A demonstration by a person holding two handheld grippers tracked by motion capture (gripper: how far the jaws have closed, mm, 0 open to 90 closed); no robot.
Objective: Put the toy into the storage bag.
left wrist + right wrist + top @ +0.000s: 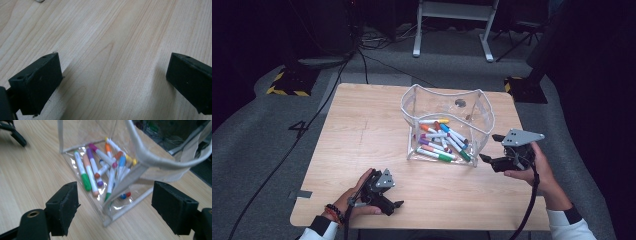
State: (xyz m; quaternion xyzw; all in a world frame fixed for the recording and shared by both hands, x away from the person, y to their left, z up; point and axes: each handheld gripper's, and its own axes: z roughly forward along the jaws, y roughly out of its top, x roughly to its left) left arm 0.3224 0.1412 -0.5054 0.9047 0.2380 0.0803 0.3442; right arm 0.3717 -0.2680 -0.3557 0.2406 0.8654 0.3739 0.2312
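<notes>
Right gripper view: jaws wide (empty) beside pouch [140,162]

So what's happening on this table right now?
A person holds a tool in each hand at a wooden table. The right tool, jaws open, sits beside the near right corner of a clear pouch full of coloured markers, not gripping it. The left tool rests open over bare wood near the front edge, away from the pouch.

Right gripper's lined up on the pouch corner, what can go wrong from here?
1. The right gripper, open, faces the clear pouch at its soft corner seam; a pinch may buckle or drag it.
2. The markers lie loose inside; tilting could spill them.
3. The left gripper rests apart, not steadying it.
</notes>
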